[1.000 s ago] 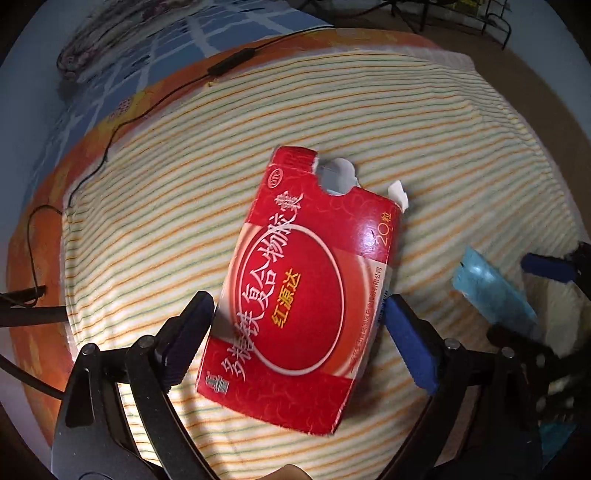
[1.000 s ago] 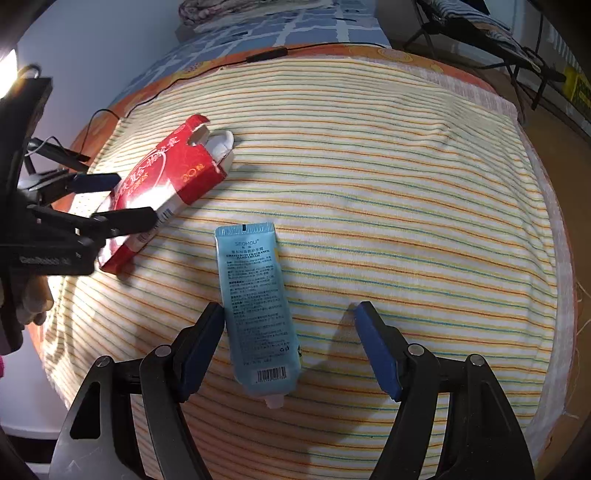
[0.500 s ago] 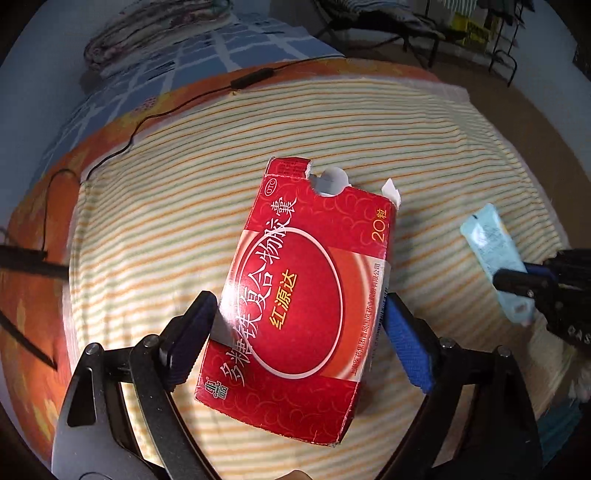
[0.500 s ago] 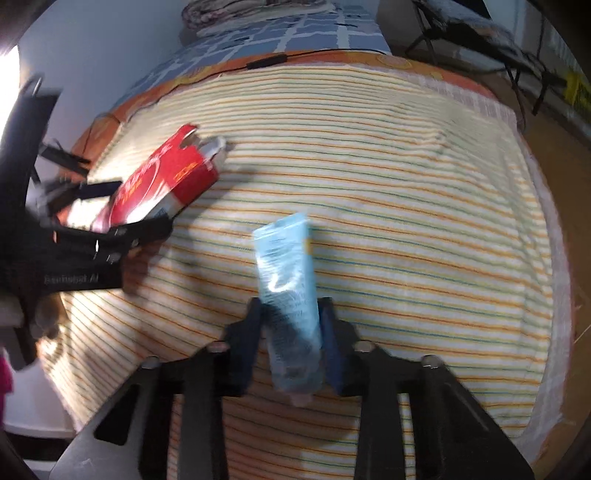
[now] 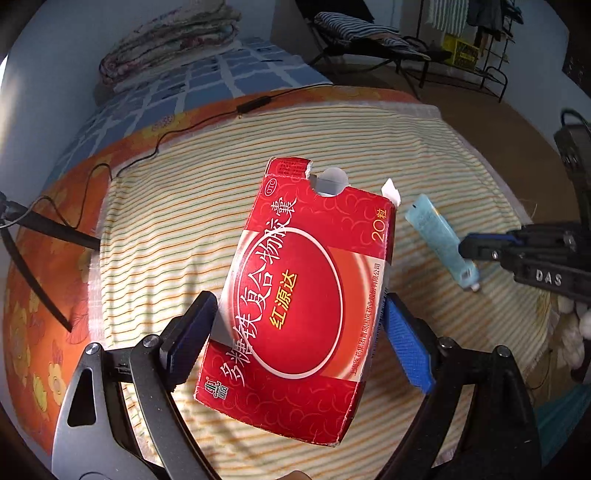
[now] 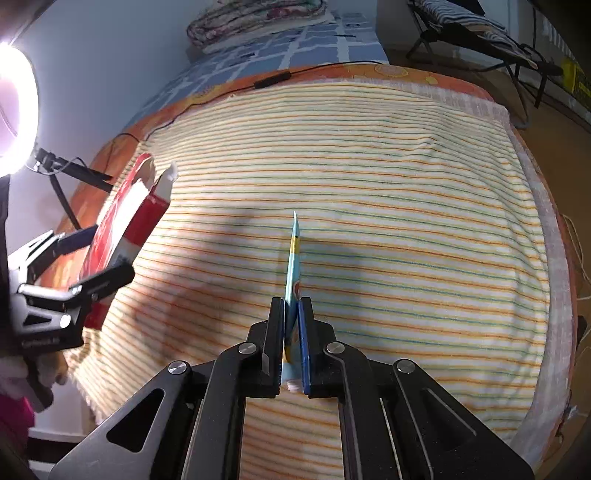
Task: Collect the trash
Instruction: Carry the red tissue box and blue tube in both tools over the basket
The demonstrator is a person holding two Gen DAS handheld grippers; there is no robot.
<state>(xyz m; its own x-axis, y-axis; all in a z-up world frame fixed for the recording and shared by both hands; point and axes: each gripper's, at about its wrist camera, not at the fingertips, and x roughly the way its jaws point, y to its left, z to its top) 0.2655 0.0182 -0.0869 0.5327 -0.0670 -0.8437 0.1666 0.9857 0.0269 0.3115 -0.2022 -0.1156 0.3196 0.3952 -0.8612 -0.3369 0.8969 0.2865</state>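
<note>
A red cardboard medicine box [image 5: 303, 295] with a torn-open top hangs tilted above the striped cloth [image 5: 177, 221]. My left gripper [image 5: 297, 301] is shut on its two long sides, jaws standing wide. From the right wrist view the box [image 6: 122, 225] and that gripper [image 6: 98, 258] show at the left edge. A flat light-blue tube [image 6: 293, 266] stands edge-on, its cap end clamped in my shut right gripper [image 6: 291, 306], a little above the cloth. In the left wrist view the tube [image 5: 436, 236] and right gripper [image 5: 480, 247] are at the right.
The striped cloth [image 6: 406, 184] covers an orange flowered bed. A black cable with an inline switch [image 5: 255, 105] runs along its far edge. Folded blankets [image 5: 170, 48] lie beyond, a folding cot [image 5: 369, 33] on the floor behind. A bright ring light [image 6: 14, 110] stands left.
My right gripper closed on the blue tube and lifted it, turning it edge-on. My left gripper rose with the red box, so the cloth looks farther away.
</note>
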